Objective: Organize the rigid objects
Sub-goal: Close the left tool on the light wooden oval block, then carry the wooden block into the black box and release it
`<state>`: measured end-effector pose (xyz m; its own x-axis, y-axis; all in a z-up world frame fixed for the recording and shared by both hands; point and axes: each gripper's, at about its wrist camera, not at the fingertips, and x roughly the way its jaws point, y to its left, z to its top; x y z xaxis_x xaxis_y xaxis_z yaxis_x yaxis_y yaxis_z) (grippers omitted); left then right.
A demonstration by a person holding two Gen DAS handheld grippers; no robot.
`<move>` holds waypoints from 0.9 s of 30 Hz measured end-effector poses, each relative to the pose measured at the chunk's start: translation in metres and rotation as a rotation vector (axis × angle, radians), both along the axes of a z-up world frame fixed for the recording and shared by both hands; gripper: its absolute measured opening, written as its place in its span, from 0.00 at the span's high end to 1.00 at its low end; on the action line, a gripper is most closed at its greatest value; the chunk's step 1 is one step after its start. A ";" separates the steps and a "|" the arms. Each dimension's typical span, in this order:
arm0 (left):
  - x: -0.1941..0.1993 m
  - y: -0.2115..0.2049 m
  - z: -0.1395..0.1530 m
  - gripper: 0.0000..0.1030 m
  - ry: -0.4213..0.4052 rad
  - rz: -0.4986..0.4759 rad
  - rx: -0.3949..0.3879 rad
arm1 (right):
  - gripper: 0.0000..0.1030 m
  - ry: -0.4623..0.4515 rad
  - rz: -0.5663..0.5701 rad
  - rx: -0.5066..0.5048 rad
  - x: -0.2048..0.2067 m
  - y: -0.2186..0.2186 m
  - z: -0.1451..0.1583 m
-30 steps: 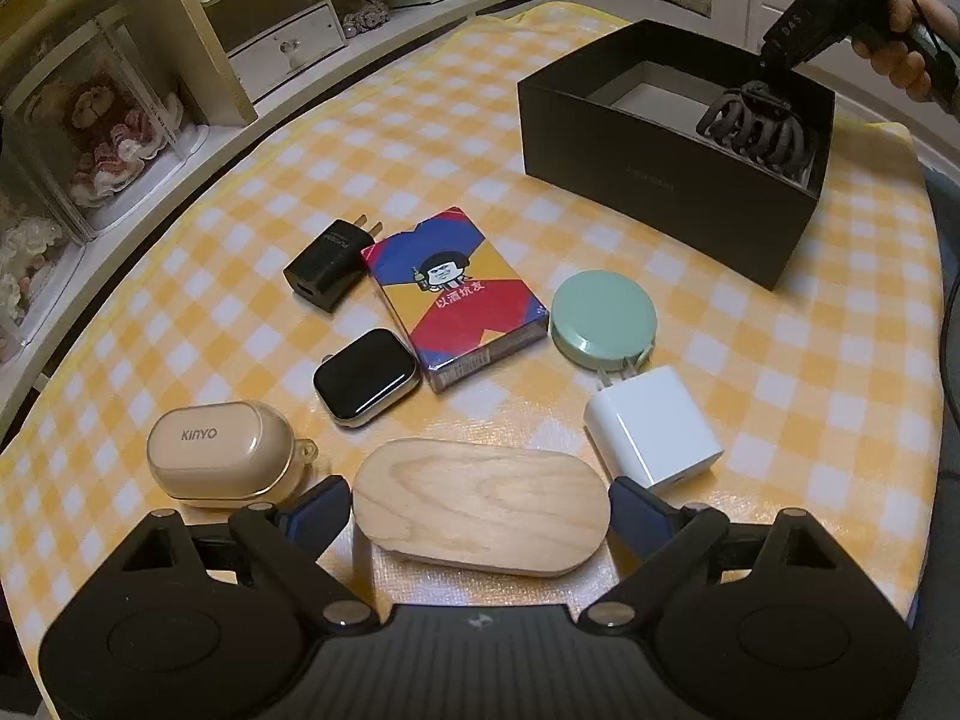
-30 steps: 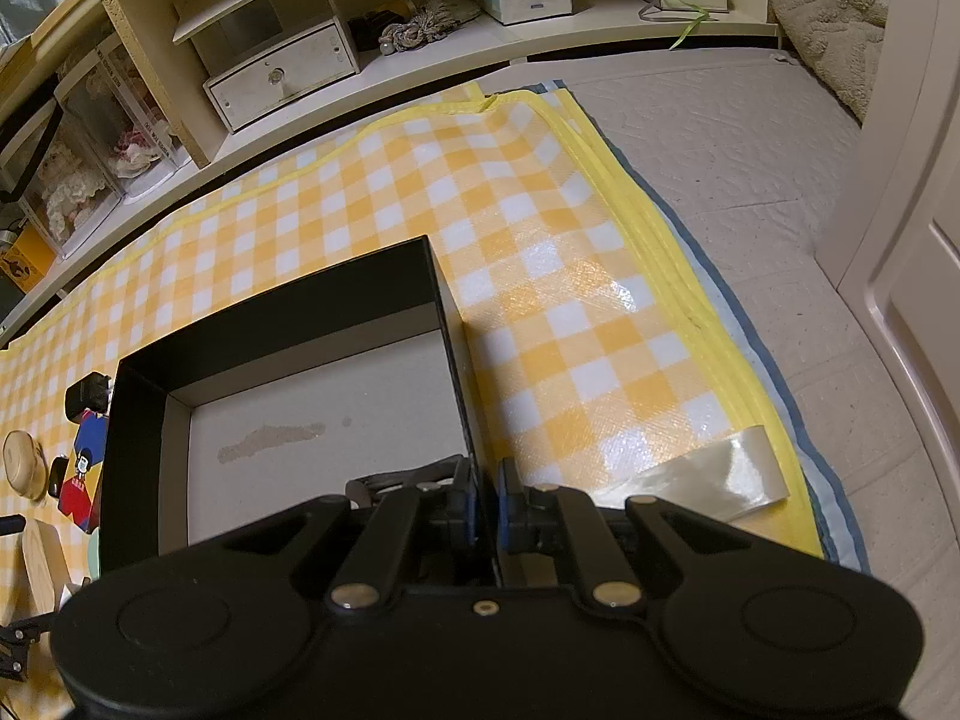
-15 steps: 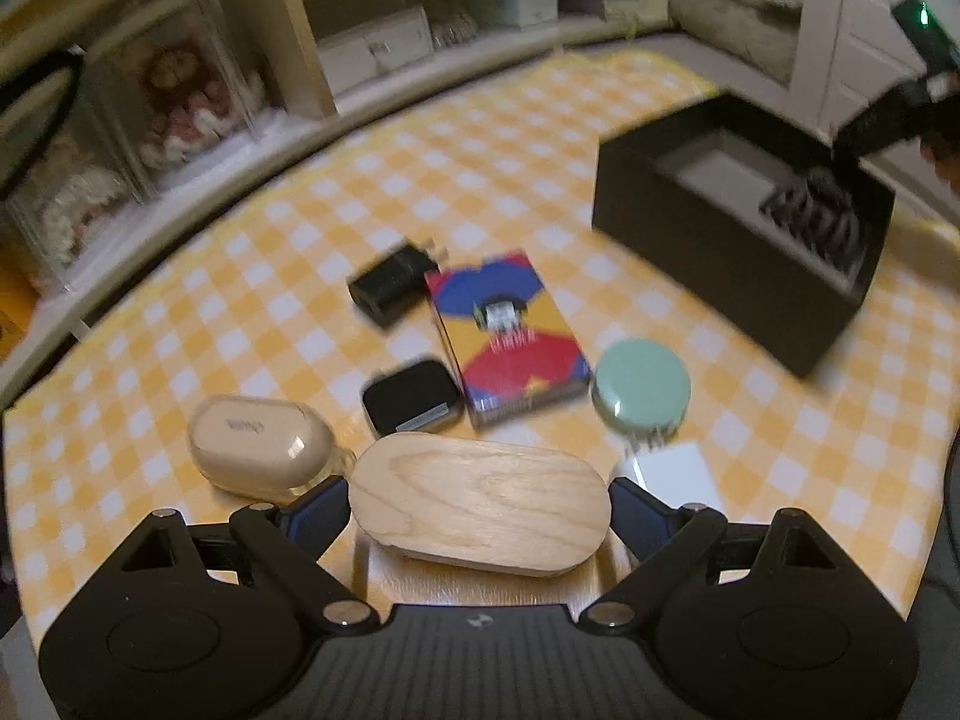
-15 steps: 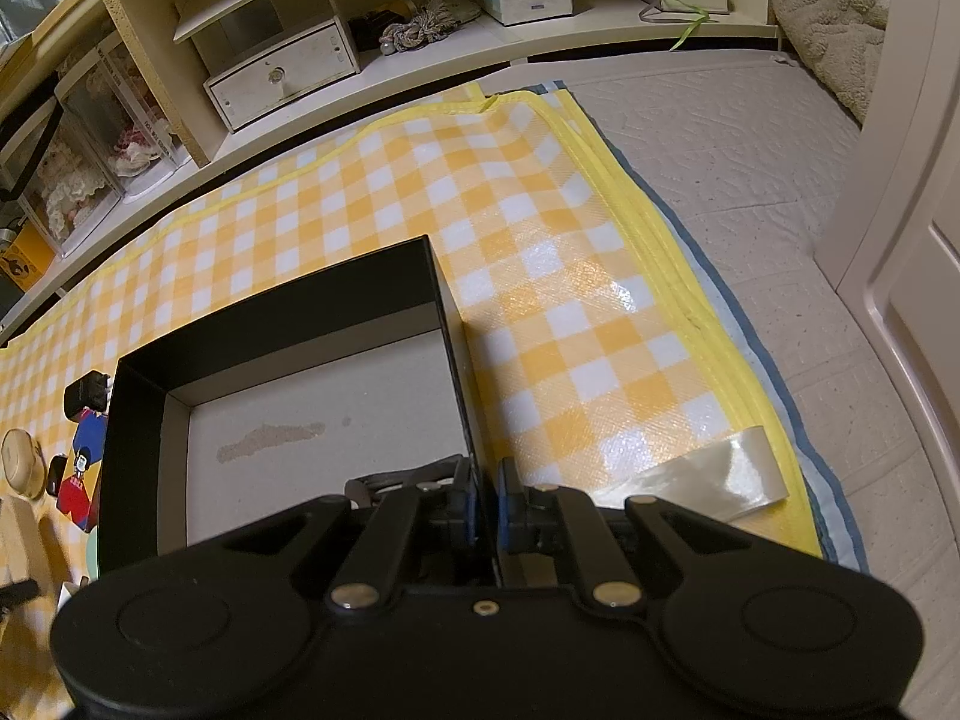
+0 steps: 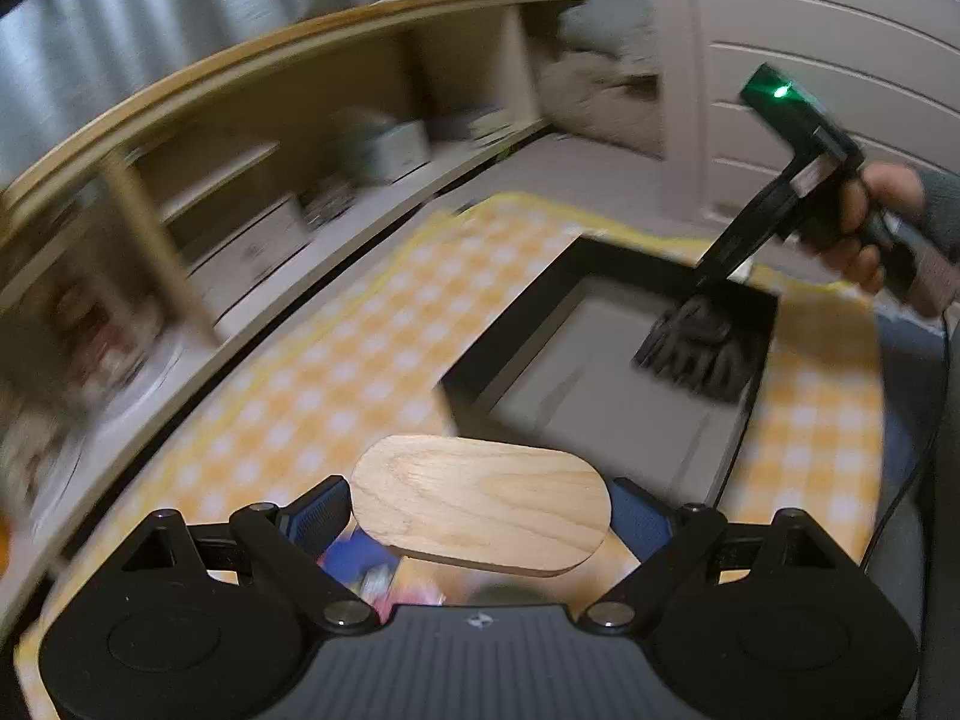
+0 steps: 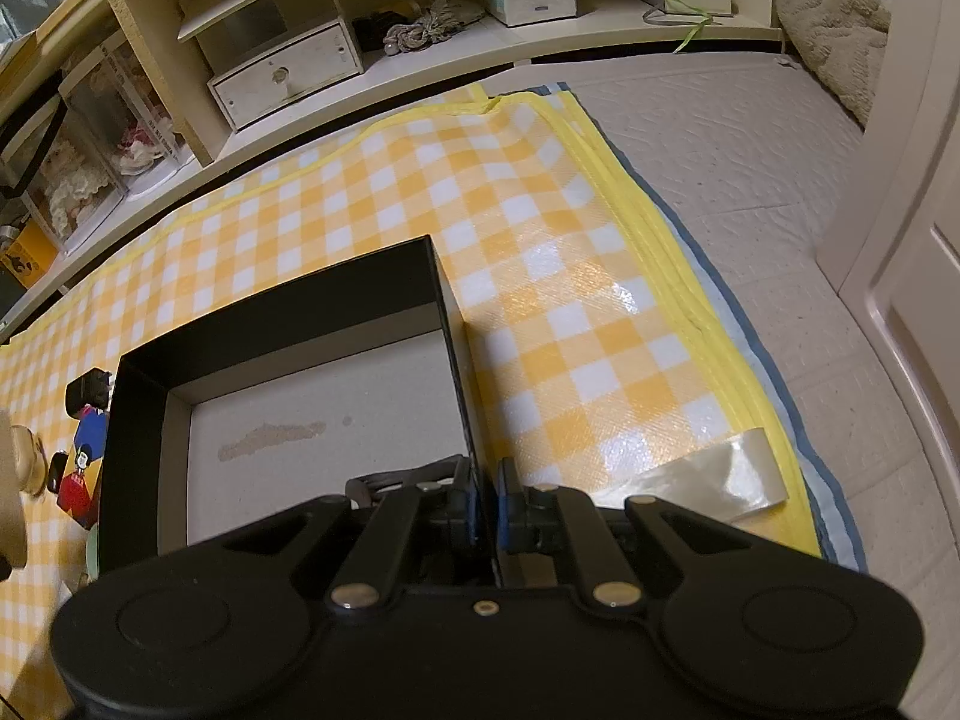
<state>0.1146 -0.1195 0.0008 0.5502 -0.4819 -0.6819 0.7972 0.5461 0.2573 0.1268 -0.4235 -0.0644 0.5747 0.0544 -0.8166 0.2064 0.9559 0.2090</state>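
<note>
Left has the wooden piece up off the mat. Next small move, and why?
Probably carry it forward over the black box and lower. The left gripper holds the wooden oval just short of the near wall; the floor is bare except the hair claw in one corner.

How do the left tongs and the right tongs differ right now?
The left tongs stand wide, clamped across a wooden oval block; the right tongs are pinched nearly closed on the black box's wall. The left load is held above the mat; the box sits on it. Both are black with blue pads.

Dim, motion-blurred left view; fisheye-warped edges.
</note>
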 end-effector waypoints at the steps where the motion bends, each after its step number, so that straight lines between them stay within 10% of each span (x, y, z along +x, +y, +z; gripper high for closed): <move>1: 0.002 -0.011 0.002 0.11 -0.005 -0.026 0.008 | 0.93 0.003 0.003 -0.002 0.000 0.000 0.000; 12: 0.020 -0.113 -0.033 0.11 0.036 -0.319 0.187 | 0.93 -0.002 0.029 -0.007 -0.001 0.003 0.000; 27: 0.029 -0.153 -0.073 0.11 0.222 -0.407 0.216 | 0.92 -0.015 0.041 0.013 0.001 0.001 -0.002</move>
